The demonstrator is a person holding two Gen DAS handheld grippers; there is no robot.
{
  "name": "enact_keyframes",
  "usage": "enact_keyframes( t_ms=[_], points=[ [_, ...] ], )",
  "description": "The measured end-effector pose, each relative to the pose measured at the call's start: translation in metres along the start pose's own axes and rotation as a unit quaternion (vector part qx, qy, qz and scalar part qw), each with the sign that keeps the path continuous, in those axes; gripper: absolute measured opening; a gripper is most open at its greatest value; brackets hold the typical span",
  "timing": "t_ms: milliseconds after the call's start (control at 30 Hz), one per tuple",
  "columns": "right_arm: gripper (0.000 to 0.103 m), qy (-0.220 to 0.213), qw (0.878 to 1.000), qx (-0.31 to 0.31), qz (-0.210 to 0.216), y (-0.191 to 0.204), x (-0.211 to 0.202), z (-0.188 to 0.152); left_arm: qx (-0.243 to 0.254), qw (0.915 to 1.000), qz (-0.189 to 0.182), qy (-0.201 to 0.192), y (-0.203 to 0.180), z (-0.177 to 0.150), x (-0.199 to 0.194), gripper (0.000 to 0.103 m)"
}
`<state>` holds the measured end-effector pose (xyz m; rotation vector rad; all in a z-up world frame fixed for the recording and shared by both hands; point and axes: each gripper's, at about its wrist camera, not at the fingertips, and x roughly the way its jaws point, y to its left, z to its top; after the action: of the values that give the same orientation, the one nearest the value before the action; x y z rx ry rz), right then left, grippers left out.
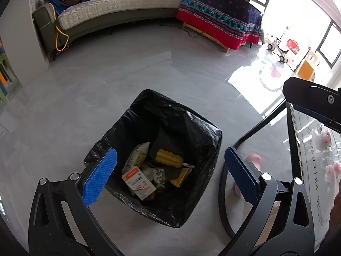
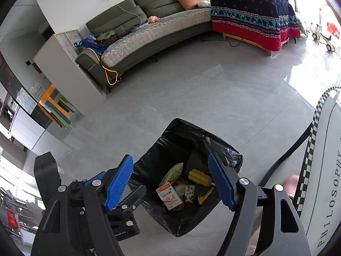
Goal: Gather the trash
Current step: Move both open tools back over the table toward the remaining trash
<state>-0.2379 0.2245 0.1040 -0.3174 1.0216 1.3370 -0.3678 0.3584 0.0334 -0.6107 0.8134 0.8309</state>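
Observation:
A square trash bin with a black liner (image 1: 191, 117) stands on the grey floor, seen from above. Inside lie a yellow corn cob (image 1: 169, 159), a white and orange box (image 1: 138, 182) and several snack wrappers (image 1: 136, 155). My left gripper (image 1: 170, 151) hangs open over the bin, its blue pads (image 1: 100, 175) wide apart with nothing between them. In the right wrist view the same bin (image 2: 223, 147) shows below my right gripper (image 2: 169, 157), which is open and empty too. The left gripper's black body (image 2: 119, 213) sits just to its left.
A white table with black lettering (image 2: 324, 170) and black legs (image 1: 255, 128) stands right of the bin. A pink slipper (image 1: 253, 160) is beside it. A green sofa (image 2: 149, 27), a bench under a red patterned cloth (image 2: 255, 21) and stacked coloured stools (image 2: 55, 106) line the room.

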Motion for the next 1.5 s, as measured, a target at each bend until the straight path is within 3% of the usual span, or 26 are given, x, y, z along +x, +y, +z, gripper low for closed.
enact_keyframes(
  t_ms=[433, 700, 1067, 1500],
  points=[
    [0.074, -0.026, 0.999, 0.038, 0.006, -0.042, -0.039, -0.013, 0.048, 0.9986, -0.02, -0.009, -0.045, 0.003, -0.009, 0.098],
    [0.074, -0.059, 0.995, 0.083, -0.024, -0.095, -0.083, -0.036, 0.084, 0.9944, -0.064, -0.009, -0.098, 0.003, -0.015, 0.098],
    [0.075, -0.091, 0.98, 0.158, -0.082, -0.179, -0.146, -0.075, 0.182, 0.9769, -0.113, -0.001, -0.198, -0.01, -0.02, 0.098],
    [0.076, -0.135, 0.957, 0.215, -0.141, -0.262, -0.21, -0.115, 0.243, 0.954, -0.175, 0.017, -0.293, -0.028, -0.022, 0.098]
  ],
)
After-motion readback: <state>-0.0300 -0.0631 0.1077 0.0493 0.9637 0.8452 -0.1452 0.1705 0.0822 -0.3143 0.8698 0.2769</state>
